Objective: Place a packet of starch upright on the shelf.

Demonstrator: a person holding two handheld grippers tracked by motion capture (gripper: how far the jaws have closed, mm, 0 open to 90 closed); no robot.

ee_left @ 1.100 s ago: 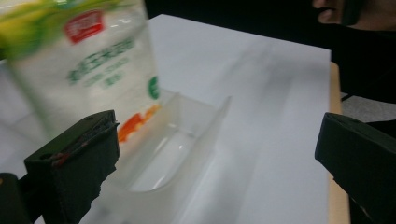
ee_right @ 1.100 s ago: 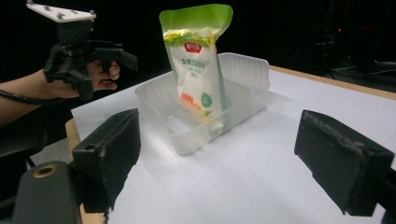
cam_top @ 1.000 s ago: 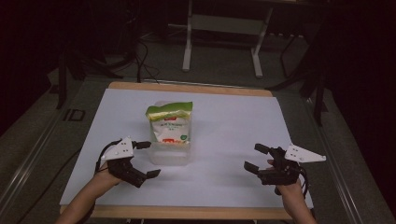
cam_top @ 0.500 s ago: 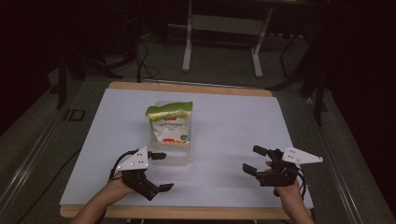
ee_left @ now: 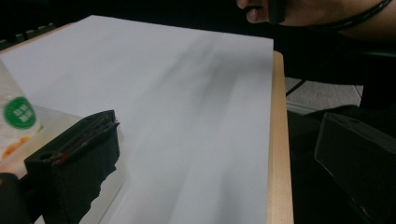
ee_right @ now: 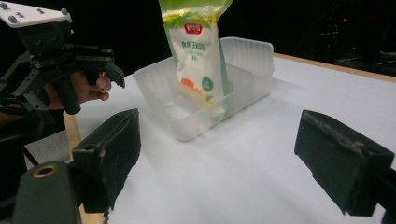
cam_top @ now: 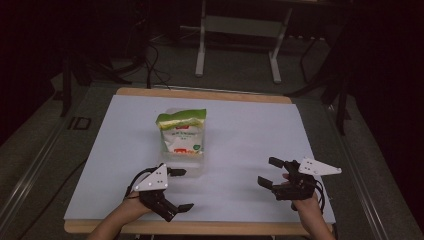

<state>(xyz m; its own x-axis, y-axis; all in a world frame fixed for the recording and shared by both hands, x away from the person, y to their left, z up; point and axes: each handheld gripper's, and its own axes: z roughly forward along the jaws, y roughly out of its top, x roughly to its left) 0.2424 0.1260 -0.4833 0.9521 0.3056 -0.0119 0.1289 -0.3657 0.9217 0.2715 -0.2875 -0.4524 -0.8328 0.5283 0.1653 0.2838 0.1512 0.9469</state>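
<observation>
A white and green food bag (cam_top: 182,133) (ee_right: 201,56) stands upright in a clear plastic bin (cam_top: 196,167) (ee_right: 250,70) at the middle of the white table. My left gripper (cam_top: 181,189) is open near the front edge, just left of and in front of the bin; in the left gripper view the bag's green seal (ee_left: 18,112) shows at far left. My right gripper (cam_top: 270,171) is open at the front right, its jaws wide apart and pointing toward the bin, with nothing between them. In the right gripper view the left gripper (ee_right: 105,63) sits beyond the bin's near corner.
The white sheet (cam_top: 250,130) covers a wooden table whose front edge (cam_top: 210,228) runs just below both hands. A metal stand (cam_top: 237,30) and cables lie on the dark floor behind the table.
My left gripper has moved to the right and nearer the front edge, ending close beside the bin. The right gripper has barely shifted. The bag and bin stay in place.
</observation>
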